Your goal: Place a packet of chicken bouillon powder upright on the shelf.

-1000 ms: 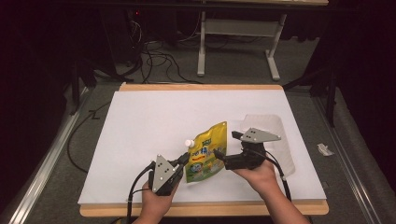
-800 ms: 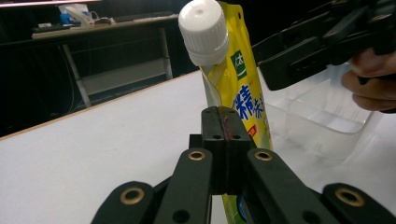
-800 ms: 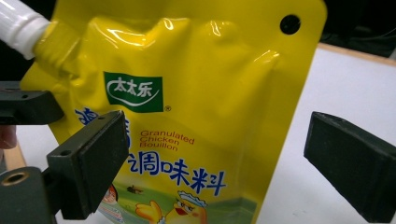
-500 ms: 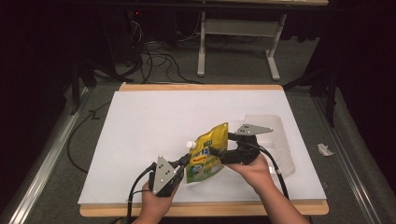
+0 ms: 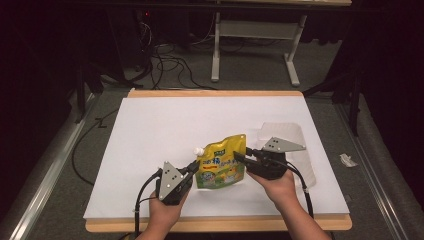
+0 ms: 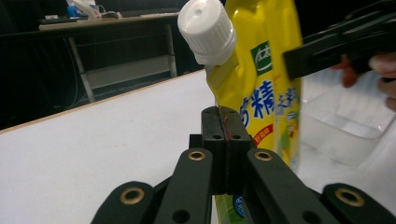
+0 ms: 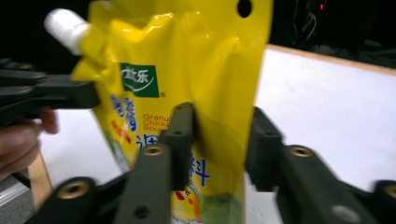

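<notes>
Now two grips on the yellow pouch (image 5: 222, 167)
Left hand-held gripper (image 5: 192, 167) pinches its spout-side edge near the worktop's (image 5: 165, 125) front edge; right hand-held gripper (image 7: 219, 140), jaws just closing, straddles the opposite edge.

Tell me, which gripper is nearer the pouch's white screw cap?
Left. The left gripper pinches the yellow pouch just below the white screw cap; the right gripper straddles the far edge.

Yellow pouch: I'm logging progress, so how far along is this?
Done: yellow pouch held upright, left gripper shut on its edge below the spout. In hand: right gripper has just been closing its jaws around the opposite edge. Left: white cap still on.
</notes>
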A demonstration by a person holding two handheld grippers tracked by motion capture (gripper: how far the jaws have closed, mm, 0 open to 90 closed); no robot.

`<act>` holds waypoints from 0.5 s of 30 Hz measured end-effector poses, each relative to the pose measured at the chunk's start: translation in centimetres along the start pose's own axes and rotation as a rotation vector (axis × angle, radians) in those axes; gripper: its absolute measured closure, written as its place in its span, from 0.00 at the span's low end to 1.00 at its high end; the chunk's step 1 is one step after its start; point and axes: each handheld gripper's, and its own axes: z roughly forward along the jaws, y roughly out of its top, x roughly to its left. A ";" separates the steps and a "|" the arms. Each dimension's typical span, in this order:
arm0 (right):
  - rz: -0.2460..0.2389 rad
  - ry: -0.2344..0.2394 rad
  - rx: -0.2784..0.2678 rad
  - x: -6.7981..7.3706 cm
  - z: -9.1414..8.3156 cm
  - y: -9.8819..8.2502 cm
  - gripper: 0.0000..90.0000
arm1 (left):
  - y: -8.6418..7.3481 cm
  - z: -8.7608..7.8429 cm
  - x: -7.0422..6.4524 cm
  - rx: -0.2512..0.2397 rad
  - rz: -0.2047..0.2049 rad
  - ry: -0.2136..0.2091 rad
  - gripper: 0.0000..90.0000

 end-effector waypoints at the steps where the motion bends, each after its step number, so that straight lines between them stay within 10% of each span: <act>1: -0.015 0.002 -0.010 0.3 -0.4 0.0 0.83 | 0.0 0.1 0.1 0.000 -0.004 0.001 1.00; 15: -0.109 0.076 -0.066 3.1 -3.1 -2.4 0.96 | -0.2 1.4 0.4 0.027 0.006 -0.027 1.00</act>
